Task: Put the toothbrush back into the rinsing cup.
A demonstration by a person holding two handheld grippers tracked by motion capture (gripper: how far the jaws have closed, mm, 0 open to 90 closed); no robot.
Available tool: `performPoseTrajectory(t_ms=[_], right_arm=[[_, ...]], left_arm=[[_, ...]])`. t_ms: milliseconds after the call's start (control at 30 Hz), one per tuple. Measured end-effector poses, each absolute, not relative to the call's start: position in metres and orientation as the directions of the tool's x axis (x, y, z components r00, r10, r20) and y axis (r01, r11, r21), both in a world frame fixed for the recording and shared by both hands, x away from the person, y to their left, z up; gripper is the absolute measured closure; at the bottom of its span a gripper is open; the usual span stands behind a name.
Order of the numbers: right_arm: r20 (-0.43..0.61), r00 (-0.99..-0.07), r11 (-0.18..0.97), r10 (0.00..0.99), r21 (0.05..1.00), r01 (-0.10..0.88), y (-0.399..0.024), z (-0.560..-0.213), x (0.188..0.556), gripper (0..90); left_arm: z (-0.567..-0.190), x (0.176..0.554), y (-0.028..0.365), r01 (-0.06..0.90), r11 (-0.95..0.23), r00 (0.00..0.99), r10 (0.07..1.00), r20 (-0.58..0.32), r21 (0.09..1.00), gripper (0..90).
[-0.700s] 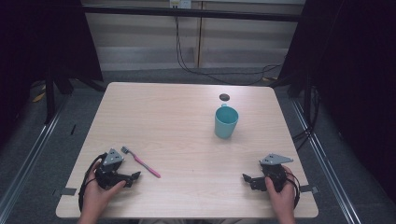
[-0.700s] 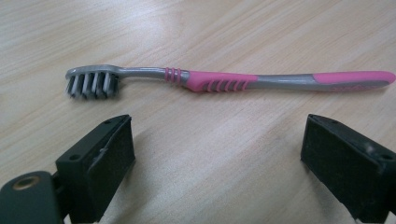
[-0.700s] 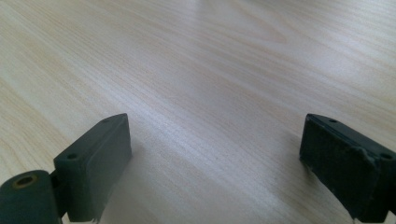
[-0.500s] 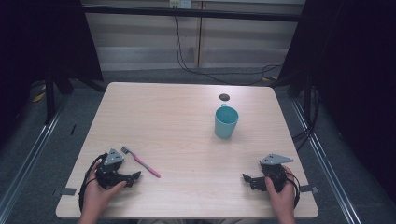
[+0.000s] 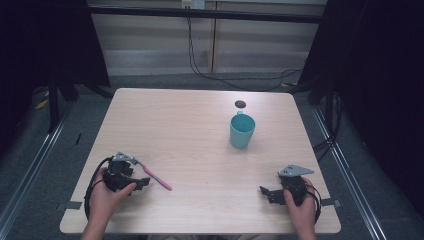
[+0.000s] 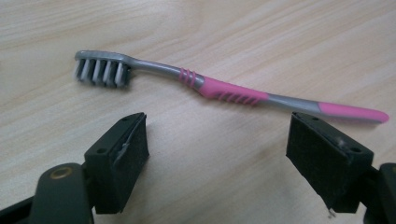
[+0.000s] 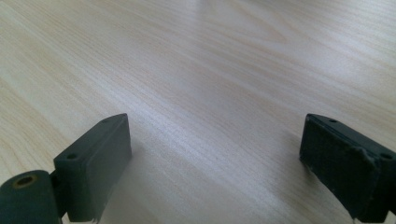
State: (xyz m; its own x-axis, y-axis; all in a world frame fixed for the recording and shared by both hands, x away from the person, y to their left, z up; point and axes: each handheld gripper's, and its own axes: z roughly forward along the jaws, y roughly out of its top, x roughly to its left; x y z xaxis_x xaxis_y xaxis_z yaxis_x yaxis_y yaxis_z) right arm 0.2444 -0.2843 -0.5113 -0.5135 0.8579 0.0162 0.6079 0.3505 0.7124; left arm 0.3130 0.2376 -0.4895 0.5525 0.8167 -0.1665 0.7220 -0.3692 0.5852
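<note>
Resting low on the near left part of the table [image 5: 190, 140], your left gripper [image 5: 142, 181] has its jaws spread wide with nothing between them. The toothbrush [image 6: 219, 88] lies flat on the wood just beyond the jaw tips, crosswise to them in the left gripper view, close but not touching either pad. Its bristled head is at the left of that view and the pink tail end reaches past the right jaw. From above, the toothbrush [image 5: 156, 176] runs slantwise beside your left hand [image 5: 107, 197], though the picture is too small there to say whether its head touches the gripper body.

Your right gripper [image 5: 267, 192] sits near the front right corner, held by your right hand [image 5: 300, 205], well apart from the toothbrush. Its jaws also stand apart, and in the right gripper view they frame bare wood.

A teal cup [image 5: 242, 131] stands upright toward the far right of the table, well away from both grippers, with a small dark round spot [image 5: 240, 104] on the tabletop just behind it
</note>
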Motion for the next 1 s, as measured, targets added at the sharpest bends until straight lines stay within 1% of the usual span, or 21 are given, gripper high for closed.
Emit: performPoseTrajectory(t_ms=[67,200,233,467,633,767,833,933,1000], right_arm=[[0.017,-0.513,0.35,0.858,0.712,0.609,-0.284,-0.511,0.244,8.5],[0.016,-0.513,0.35,0.858,0.712,0.608,-0.284,-0.511,0.244,8.5],[0.017,-0.513,0.35,0.858,0.712,0.608,-0.284,-0.511,0.244,8.5],[0.016,-0.513,0.35,0.858,0.712,0.608,-0.284,-0.511,0.244,8.5],[0.017,-0.513,0.35,0.858,0.713,0.608,-0.284,-0.511,0.244,8.5],[0.015,-0.515,0.352,0.857,0.714,0.605,-0.284,-0.511,0.245,8.5],[0.015,-0.516,0.352,0.857,0.715,0.605,-0.284,-0.511,0.245,8.5],[0.014,-0.516,0.352,0.857,0.714,0.605,-0.284,-0.511,0.245,8.5],[0.014,-0.516,0.352,0.857,0.714,0.605,-0.284,-0.511,0.245,8.5]], left_arm=[[-0.487,0.317,0.236,0.744,-0.357,0.537,0.823,-0.186,0.566,21.5],[-0.482,0.324,0.234,0.765,-0.347,0.516,0.834,-0.194,0.542,22.3],[-0.479,0.326,0.233,0.773,-0.338,0.505,0.839,-0.2,0.536,24.1],[-0.468,0.339,0.224,0.796,-0.309,0.462,0.865,-0.194,0.521,29.0],[-0.469,0.348,0.218,0.814,-0.292,0.438,0.877,-0.199,0.501,30.2],[-0.471,0.351,0.213,0.815,-0.312,0.443,0.878,-0.18,0.488,32.1],[-0.472,0.353,0.211,0.816,-0.324,0.446,0.88,-0.164,0.479,35.1],[-0.473,0.355,0.21,0.818,-0.321,0.44,0.884,-0.158,0.477,35.4],[-0.473,0.356,0.21,0.822,-0.324,0.439,0.884,-0.158,0.469,38.3]])
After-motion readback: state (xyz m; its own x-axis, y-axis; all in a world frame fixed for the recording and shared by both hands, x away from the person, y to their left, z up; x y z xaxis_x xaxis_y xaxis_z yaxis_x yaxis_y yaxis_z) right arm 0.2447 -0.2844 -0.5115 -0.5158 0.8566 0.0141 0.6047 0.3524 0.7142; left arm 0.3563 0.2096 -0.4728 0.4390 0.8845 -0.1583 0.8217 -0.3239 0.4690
